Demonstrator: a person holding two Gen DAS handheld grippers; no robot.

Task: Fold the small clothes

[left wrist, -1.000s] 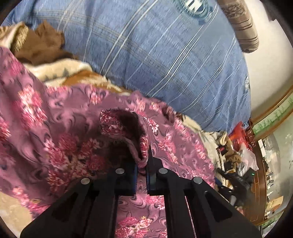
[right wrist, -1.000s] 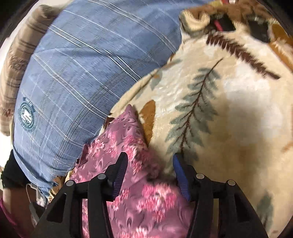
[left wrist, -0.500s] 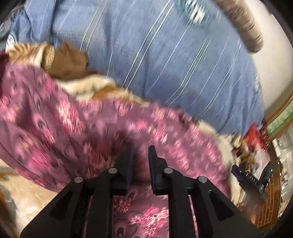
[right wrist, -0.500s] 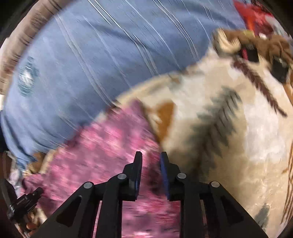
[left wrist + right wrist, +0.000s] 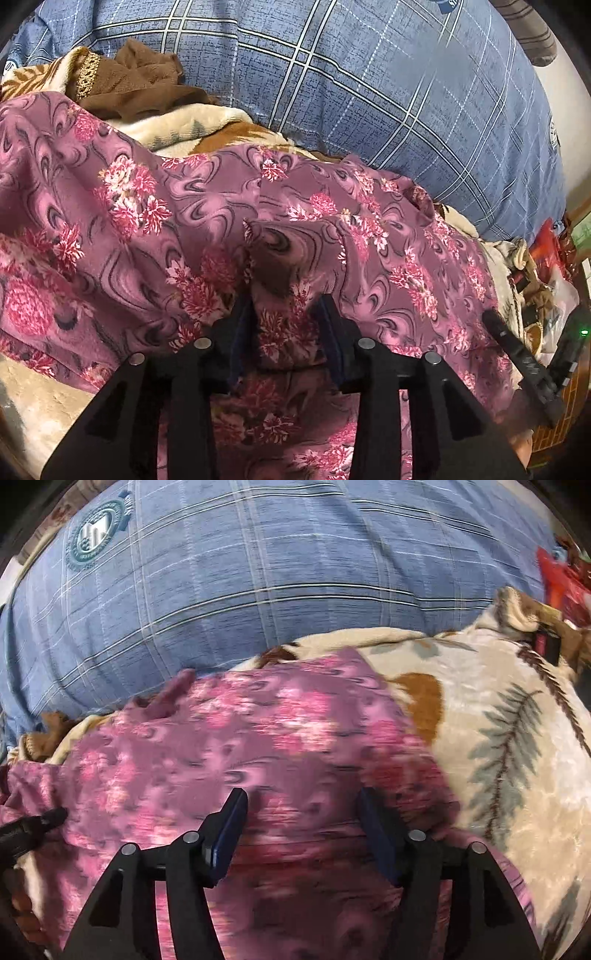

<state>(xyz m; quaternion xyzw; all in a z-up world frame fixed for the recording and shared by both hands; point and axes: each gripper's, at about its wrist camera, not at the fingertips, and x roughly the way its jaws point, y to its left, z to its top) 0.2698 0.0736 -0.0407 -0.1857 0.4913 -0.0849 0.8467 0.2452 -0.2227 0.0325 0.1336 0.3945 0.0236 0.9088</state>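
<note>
Both of my grippers sit low over the pink floral garment [image 5: 207,206], which lies spread and rumpled on a cream blanket with a leaf pattern [image 5: 509,746]; behind it a big blue plaid cushion [image 5: 388,92] fills the top of either wrist view. On my left gripper [image 5: 286,306] the jaws are opening, standing a modest way apart; a raised fold of the floral cloth pokes up between the fingers [image 5: 332,332], but I see no pad pressing on it, so I read it as let go. My right gripper [image 5: 303,808] is opening too, jaws set wider, hovering over the garment's near part; the cloth under it is blurred, nothing is pinched, and whether the fingertips brush the fabric I cannot tell. From the left wrist I can see the right gripper's black finger [image 5: 517,358] at the garment's right edge; from the right wrist the left gripper's tip [image 5: 33,825] shows at the far left, on the cloth. A brown garment with gold trim [image 5: 125,85] lies bunched at the cushion's foot, just beyond the floral one; some red clutter [image 5: 565,583] sits past the blanket's far corner.
</note>
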